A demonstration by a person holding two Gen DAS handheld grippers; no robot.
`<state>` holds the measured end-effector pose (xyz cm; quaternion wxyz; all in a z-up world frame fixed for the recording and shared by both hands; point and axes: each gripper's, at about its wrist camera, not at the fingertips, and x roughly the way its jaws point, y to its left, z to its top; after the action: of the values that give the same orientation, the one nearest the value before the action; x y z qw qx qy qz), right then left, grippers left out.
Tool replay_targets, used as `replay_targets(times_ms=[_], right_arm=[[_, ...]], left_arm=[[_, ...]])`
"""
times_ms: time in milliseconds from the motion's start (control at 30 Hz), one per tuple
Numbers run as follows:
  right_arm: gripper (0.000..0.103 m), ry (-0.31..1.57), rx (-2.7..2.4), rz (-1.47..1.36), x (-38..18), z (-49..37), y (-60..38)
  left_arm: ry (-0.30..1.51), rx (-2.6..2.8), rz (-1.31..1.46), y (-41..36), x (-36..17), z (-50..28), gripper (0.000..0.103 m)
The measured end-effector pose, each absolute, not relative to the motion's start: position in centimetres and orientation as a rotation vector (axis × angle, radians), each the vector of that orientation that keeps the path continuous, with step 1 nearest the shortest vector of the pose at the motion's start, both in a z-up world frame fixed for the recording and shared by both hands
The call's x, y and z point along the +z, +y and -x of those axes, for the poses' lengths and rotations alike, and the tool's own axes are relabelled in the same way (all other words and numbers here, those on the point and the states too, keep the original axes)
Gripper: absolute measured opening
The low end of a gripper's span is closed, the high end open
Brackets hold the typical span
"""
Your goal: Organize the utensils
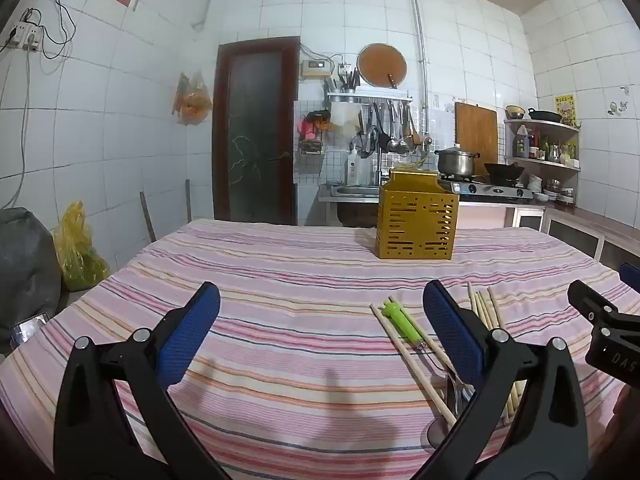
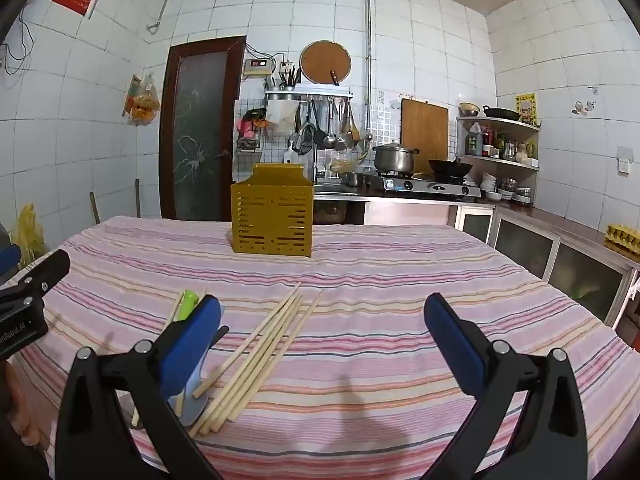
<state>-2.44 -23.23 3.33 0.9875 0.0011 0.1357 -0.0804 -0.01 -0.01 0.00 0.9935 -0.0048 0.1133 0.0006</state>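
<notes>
A gold slotted utensil holder (image 1: pixel 416 220) (image 2: pixel 272 212) stands upright at the far side of the striped table. Loose wooden chopsticks (image 2: pixel 264 356) (image 1: pixel 486 312) lie in a fan near the front. Beside them rest a green-handled utensil (image 1: pixel 402 322) (image 2: pixel 188 302), another chopstick pair (image 1: pixel 412 360) and a metal spoon (image 1: pixel 440 428). My left gripper (image 1: pixel 320 292) hovers open above the cloth, left of the utensils, with nothing between its fingers. My right gripper (image 2: pixel 323 304) is open too, just right of the chopstick fan, and holds nothing. A pale blue blade (image 2: pixel 196 400) lies partly hidden under its left finger.
The pink striped tablecloth (image 1: pixel 280 360) covers the whole table. Behind it are a dark door (image 1: pixel 256 128), a sink with hanging ladles (image 1: pixel 384 128), a stove with a pot (image 2: pixel 394 158) and corner shelves (image 2: pixel 500 140). Low cabinets (image 2: pixel 560 256) run along the right.
</notes>
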Motion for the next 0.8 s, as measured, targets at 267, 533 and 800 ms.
replay_targets(times_ms=[267,533,800], right_arm=[[0.099,0.244,-0.169,0.016,3.9,3.5,-22.9],[0.099,0.224,-0.172,0.017,4.3,4.2,-22.8],[0.099,0.228,-0.174,0.008,4.0,3.6,-23.3]], left_arm=[[0.218,0.001,-0.001,-0.3,0.3,0.2,0.098],[0.218,0.001,0.000,-0.6,0.3,0.1,0.098],[0.213,0.001,-0.002,-0.7,0.2,0.2,0.098]])
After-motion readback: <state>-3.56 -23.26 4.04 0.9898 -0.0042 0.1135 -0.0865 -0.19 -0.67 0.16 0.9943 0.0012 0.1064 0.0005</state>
